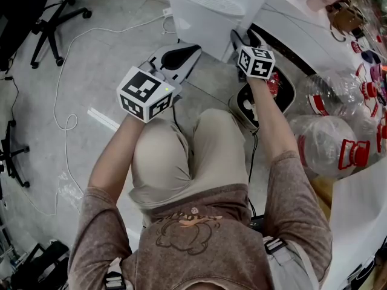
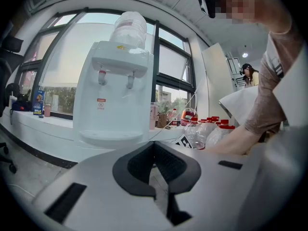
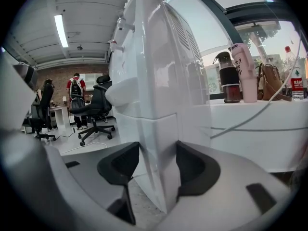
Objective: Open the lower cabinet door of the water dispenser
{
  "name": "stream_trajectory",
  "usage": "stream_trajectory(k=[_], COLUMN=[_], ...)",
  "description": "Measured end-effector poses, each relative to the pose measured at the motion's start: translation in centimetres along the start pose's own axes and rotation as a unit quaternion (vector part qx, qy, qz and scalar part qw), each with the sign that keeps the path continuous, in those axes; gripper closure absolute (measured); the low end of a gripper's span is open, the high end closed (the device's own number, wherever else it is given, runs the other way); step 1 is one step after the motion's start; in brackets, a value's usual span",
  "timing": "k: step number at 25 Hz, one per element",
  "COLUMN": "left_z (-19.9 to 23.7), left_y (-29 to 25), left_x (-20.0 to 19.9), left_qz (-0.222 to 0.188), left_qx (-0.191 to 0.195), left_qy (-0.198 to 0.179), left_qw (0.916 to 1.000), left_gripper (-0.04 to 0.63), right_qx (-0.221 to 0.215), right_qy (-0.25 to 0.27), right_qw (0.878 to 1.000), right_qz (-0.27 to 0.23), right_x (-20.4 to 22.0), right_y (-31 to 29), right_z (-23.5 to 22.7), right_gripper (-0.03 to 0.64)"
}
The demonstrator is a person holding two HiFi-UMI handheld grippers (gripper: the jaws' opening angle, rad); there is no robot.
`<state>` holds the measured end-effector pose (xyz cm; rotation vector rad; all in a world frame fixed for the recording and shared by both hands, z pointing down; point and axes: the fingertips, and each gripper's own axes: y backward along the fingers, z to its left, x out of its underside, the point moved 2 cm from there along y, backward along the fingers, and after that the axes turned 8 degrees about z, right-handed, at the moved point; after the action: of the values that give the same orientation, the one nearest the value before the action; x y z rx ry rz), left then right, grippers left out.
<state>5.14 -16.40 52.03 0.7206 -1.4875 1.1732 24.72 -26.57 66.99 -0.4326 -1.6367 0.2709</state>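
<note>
The white water dispenser (image 1: 205,11) stands on the floor in front of my knees, with a bottle on top (image 2: 130,28). My right gripper (image 3: 158,150) is at its lower right corner (image 1: 236,39). Its dark pads (image 3: 126,160) press from both sides on the vertical edge of the lower cabinet door (image 3: 151,143). My left gripper (image 2: 155,146) hovers level to the left of the dispenser's base (image 1: 192,49), a short way off it. Its jaws are shut, pads meeting, with nothing between them. The door's front face is hidden in the head view.
Several large clear water bottles with red caps (image 1: 338,144) lie at the right, beside a dark-rimmed bin (image 1: 284,95). A white counter behind carries a flask and cups (image 3: 238,76). Office chairs (image 1: 54,23) and a white cable (image 1: 60,101) are on the floor at left.
</note>
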Motion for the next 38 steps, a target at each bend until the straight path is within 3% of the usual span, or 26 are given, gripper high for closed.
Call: stream_trajectory(k=[18,38], left_z=[-0.2,0.3], left_y=[1.1,3.2], left_x=[0.0,-0.5], left_qz=[-0.002,-0.020], left_qx=[-0.018,-0.051], left_qy=[0.006,0.028], left_qw=[0.9998,0.9981], left_gripper=[0.583,0.581], right_qx=[-0.023,-0.116], right_qy=[0.046,0.108], right_qw=[0.999,0.987], right_qz=[-0.003,0.021], right_x=[2.0,4.2], right_y=[2.7,5.5], right_z=[3.6,10.7], right_gripper=[0.439,0.454])
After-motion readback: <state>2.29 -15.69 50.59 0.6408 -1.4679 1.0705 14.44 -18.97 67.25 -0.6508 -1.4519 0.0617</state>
